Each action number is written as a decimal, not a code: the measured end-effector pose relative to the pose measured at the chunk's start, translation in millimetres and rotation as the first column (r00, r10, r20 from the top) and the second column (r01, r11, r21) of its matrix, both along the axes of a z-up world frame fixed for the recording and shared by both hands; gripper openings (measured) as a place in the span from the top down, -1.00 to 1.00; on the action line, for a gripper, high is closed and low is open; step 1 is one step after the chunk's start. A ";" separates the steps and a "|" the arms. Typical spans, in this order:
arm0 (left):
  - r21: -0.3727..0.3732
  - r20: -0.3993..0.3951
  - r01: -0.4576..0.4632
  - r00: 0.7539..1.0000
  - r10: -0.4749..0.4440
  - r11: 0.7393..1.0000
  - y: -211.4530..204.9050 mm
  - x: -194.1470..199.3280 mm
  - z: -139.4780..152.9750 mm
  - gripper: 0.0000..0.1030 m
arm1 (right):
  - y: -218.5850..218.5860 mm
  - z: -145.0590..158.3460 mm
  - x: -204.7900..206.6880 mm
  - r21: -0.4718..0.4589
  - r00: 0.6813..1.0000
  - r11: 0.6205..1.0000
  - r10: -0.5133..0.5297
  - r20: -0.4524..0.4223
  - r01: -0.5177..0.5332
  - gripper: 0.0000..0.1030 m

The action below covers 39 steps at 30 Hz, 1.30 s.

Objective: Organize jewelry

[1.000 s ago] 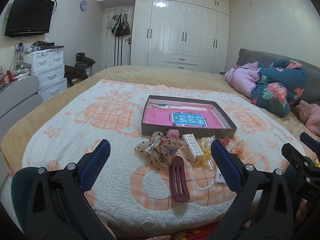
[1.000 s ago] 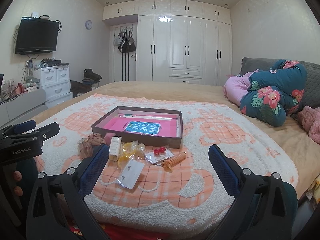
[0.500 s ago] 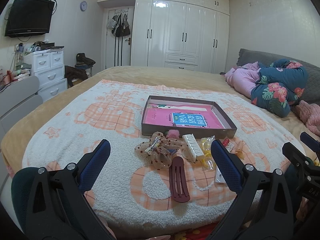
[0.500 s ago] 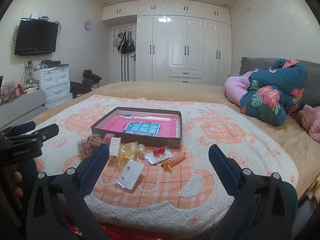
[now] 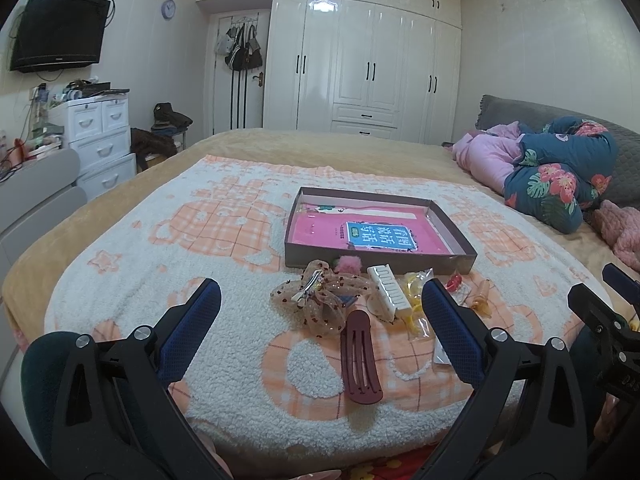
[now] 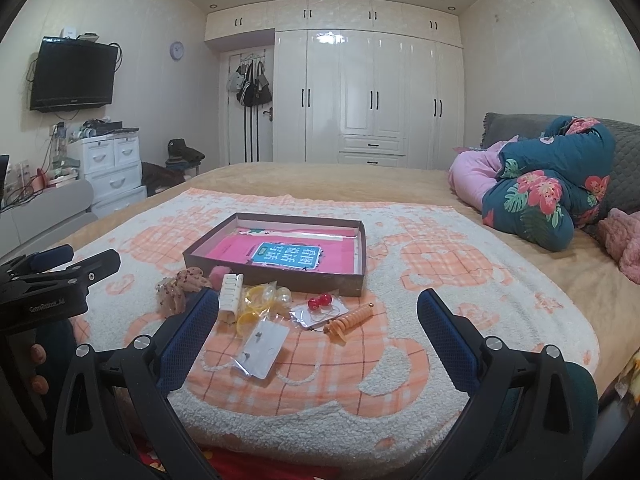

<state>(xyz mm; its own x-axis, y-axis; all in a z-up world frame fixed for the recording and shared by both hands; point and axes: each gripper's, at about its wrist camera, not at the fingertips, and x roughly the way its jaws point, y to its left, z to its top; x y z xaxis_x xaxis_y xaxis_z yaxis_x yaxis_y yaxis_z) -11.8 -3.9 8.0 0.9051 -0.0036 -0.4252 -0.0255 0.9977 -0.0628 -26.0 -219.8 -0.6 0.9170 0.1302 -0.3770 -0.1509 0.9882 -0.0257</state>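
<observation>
Bedroom, fleece blanket (image 5: 240, 248) spread over bed. Left gripper (image 5: 320, 308) spread wide, empty, hovering at near blanket edge. Ahead of it, left to right: dotted bow (image 5: 320, 304), maroon clip (image 5: 360, 360), white comb clip (image 5: 390, 292), yellow rings in bag (image 6: 256, 300), earring card (image 6: 262, 346), red beads (image 6: 318, 301), orange coil tie (image 6: 350, 319). Shallow box (image 6: 280, 276) lies just behind heap, pink book (image 6: 280, 254) inside. Right gripper (image 6: 318, 320) likewise released, holding nothing, above coil tie end of heap.
</observation>
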 end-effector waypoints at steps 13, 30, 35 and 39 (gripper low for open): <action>-0.013 -0.068 -0.052 0.996 0.051 0.999 19.5 21.2 -21.2 -0.79 | 20.9 -16.1 21.2 -0.005 0.993 0.996 0.089 -0.081 -0.089 -0.88; -0.026 -0.263 -0.070 0.963 0.060 0.997 36.0 61.2 -61.3 -0.79 | 46.5 -70.6 71.1 -0.010 0.951 0.989 0.138 -0.278 -0.146 -0.88; -0.036 -0.313 -0.034 0.950 0.021 0.999 35.1 82.9 -71.6 -0.79 | 50.9 -83.4 86.8 -0.007 0.933 0.991 0.123 -0.337 -0.133 -0.87; -0.057 -0.327 -0.020 0.945 0.000 0.998 37.0 100.3 -72.7 -0.79 | 50.1 -93.7 100.3 0.025 0.915 0.993 0.116 -0.386 -0.116 -0.82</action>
<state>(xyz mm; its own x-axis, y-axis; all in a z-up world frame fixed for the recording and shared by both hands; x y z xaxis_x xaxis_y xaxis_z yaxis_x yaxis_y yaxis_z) 88.5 33.1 -64.8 0.7164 -0.0292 -0.6971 -0.0645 0.9921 -0.1079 74.3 -169.7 -94.2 0.6786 0.2276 -0.6983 -0.2624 0.9632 0.0589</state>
